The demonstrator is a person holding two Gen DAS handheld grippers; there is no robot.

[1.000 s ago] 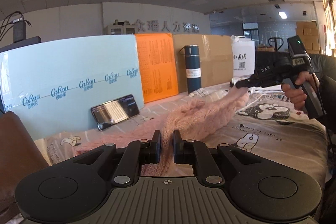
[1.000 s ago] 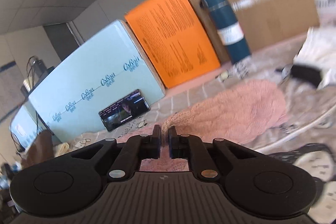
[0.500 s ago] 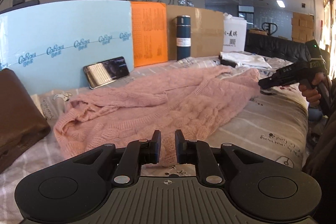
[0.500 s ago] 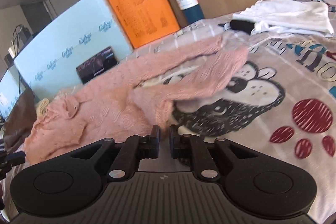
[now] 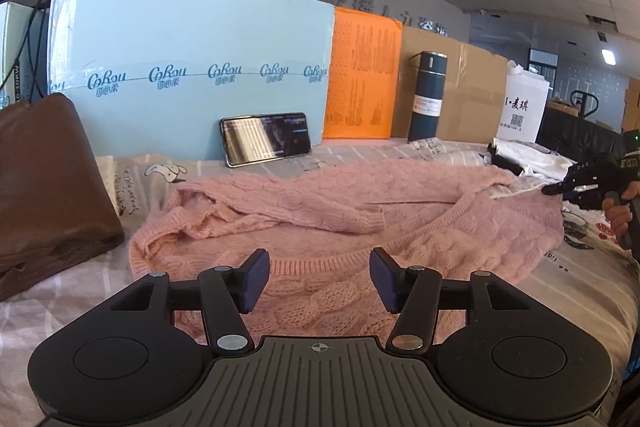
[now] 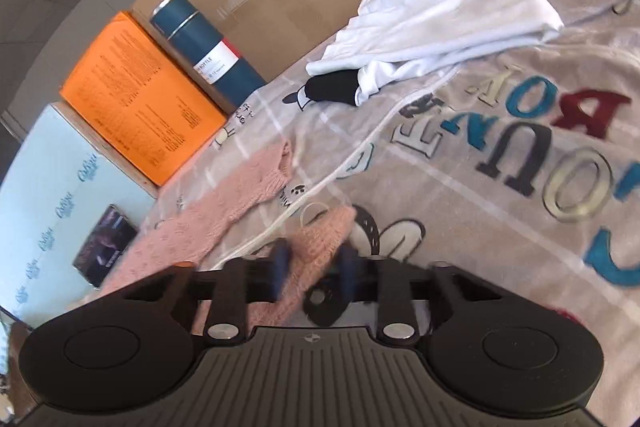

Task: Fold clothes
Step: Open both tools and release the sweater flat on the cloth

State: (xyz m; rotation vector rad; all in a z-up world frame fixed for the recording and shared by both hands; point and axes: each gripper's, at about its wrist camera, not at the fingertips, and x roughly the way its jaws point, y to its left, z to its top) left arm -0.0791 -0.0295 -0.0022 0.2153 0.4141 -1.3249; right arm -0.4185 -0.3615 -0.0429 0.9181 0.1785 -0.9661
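Note:
A pink knitted sweater (image 5: 360,227) lies spread across the printed bed sheet (image 5: 580,275), one sleeve folded over its body. My left gripper (image 5: 318,277) is open and empty, just above the sweater's near hem. My right gripper (image 6: 312,265) is open, its blurred fingers on either side of a corner of the sweater (image 6: 320,235) that lies on the sheet. The right gripper also shows at the far right of the left wrist view (image 5: 560,189), at the sweater's right edge. A sleeve (image 6: 240,191) stretches toward the back left.
A folded white garment (image 6: 440,23) with a black item lies at the back right. A blue flask (image 5: 428,95), orange box (image 5: 360,79), cardboard box (image 5: 468,91), light blue panel (image 5: 180,67) and propped phone (image 5: 266,139) line the back. A brown cushion (image 5: 44,187) sits left.
Both grippers have lowered the sweater from the air onto the bed and opened, letting go of it. The sweater now lies spread on the sheet.

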